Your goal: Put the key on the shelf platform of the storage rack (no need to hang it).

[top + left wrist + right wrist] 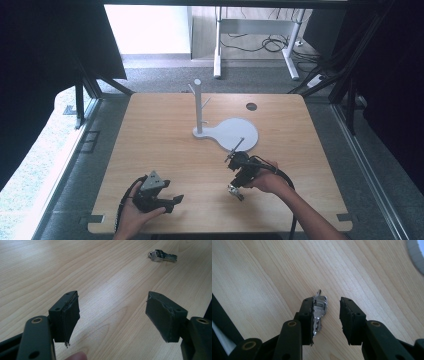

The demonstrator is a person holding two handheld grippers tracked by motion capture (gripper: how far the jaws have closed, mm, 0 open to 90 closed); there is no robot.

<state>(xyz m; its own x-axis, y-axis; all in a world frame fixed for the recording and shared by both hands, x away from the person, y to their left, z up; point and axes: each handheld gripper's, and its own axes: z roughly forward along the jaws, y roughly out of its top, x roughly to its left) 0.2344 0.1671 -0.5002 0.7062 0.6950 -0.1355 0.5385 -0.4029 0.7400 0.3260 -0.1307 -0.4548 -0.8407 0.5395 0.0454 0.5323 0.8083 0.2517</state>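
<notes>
A small bunch of silver keys (320,308) lies flat on the wooden table (165,145). My right gripper (327,300) points down over it with its jaws partly apart. The keys rest against the inner face of the left-hand jaw, and a gap of bare wood separates them from the other pad. From above, the right gripper (236,186) is at the near right of the table, held by a hand. My left gripper (172,203) rests at the near left, open and empty (112,294), facing the keys (162,256) farther off.
A white stand (198,107) with an upright post, short pegs and a round flat base (242,131) sits at the table's middle, just beyond the right hand. A dark round hole (251,106) is at the far right. Dark frame bars flank the table.
</notes>
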